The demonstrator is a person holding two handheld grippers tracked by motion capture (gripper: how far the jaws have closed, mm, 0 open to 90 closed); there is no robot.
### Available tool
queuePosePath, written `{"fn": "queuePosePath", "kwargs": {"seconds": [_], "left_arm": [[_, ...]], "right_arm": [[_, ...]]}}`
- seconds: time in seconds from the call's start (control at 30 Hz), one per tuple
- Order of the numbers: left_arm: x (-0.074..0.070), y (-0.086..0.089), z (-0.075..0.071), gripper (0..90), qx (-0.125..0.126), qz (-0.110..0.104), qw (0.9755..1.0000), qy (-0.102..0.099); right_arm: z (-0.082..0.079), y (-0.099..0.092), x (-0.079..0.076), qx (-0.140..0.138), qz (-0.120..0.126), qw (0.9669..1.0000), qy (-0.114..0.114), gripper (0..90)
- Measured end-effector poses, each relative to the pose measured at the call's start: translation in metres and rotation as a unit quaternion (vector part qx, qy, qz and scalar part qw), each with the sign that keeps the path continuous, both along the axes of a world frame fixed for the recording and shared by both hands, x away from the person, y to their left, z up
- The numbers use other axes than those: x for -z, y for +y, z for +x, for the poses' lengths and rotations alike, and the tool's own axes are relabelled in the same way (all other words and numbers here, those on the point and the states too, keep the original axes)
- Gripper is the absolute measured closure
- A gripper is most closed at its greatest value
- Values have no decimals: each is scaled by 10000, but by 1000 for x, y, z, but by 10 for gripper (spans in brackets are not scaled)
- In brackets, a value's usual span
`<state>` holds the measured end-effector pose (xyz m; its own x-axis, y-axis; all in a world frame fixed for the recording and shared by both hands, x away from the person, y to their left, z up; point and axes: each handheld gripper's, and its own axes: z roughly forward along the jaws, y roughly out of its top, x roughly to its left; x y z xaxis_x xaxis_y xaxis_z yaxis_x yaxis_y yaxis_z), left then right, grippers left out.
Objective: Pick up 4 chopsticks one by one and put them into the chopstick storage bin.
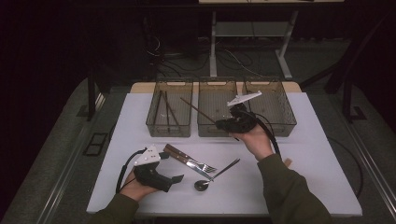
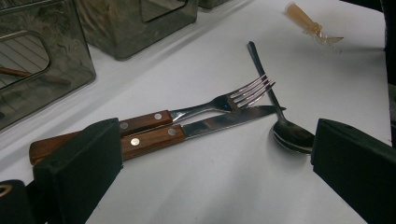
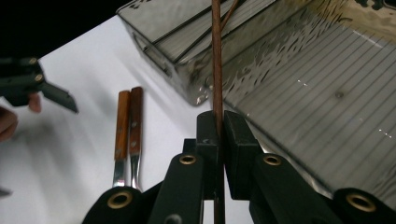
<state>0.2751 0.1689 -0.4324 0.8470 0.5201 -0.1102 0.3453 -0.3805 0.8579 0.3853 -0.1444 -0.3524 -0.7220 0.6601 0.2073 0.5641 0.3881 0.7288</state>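
Right gripper [image 3: 217, 135] clamped on brown chopstick [image 3: 216, 56], upper middle of high view, tip aimed at left bin [image 1: 169, 109] holding its mates. Left gripper [image 2: 210, 172] gaping, parked lower left before fork [image 2: 205, 105], knife [image 2: 205, 125], spoon [image 2: 289, 133], ready for next pick.

Your bare table [image 1: 322, 154] at lower right gives passage; fork [image 1: 198, 163], knife [image 1: 184, 161], spoon [image 1: 215, 174] block center, three bins [image 1: 212, 109] wall the top.

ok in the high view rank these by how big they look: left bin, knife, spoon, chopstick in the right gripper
1. left bin, clearly largest.
2. The knife, spoon and chopstick look close in length, and the chopstick is held raised and partly hidden by the right gripper, so I won't rank them.
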Motion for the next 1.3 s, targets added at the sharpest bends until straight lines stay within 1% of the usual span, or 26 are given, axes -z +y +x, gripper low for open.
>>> {"fn": "queuePosePath", "kwargs": {"seconds": [0.2, 0.27, 0.3, 0.4, 0.47, 0.63, 0.7, 0.87, 1.0, 1.03, 1.07, 1.17, 1.3], "left_arm": [[0, 0, 0, 10, 8, -38, 10000, 4], [0, 0, 0, 10, 24, 3, 10000, 3], [0, 0, 0, 10, 23, -5, 10000, 10], [0, -1, 0, 10, 34, 7, 10000, 21], [0, -1, 0, 10, 24, 6, 10000, -13], [0, -1, 0, 11, 43, 5, 10000, -18], [0, -2, 0, 11, 35, -34, 10000, -18], [0, -1, 0, 12, 48, -4, 10000, -19], [0, -1, 0, 12, 44, -37, 10000, -29], [-1, -1, 1, 11, 67, -8, 10000, -36], [0, -1, 0, 12, 63, -29, 10000, -15], [-1, -1, 0, 12, 72, -33, 10000, -29], [-1, -1, 0, 12, 81, -50, 9999, -58]], "right_arm": [[16, 14, -3, 107, -21, 9999, 72, 853], [21, 20, -4, 152, -46, 9998, 94, 853], [24, 22, -4, 136, -68, 9999, 80, 853], [32, 30, -6, 189, -35, 9997, 130, 853], [37, 36, -7, 221, -41, 9997, 135, 854], [49, 51, -10, 297, -68, 9994, 166, 853], [54, 58, -9, 295, -128, 9993, 182, 853], [68, 77, -5, 370, -239, 9987, 262, 853], [80, 93, -2, 387, -327, 9983, 288, 853], [83, 97, -1, 392, -356, 9982, 272, 853], [85, 101, -1, 405, -352, 9981, 291, 853], [93, 113, 1, 479, -487, 9973, 283, 853], [104, 124, 4, 634, -566, 9959, 310, 853]]}}
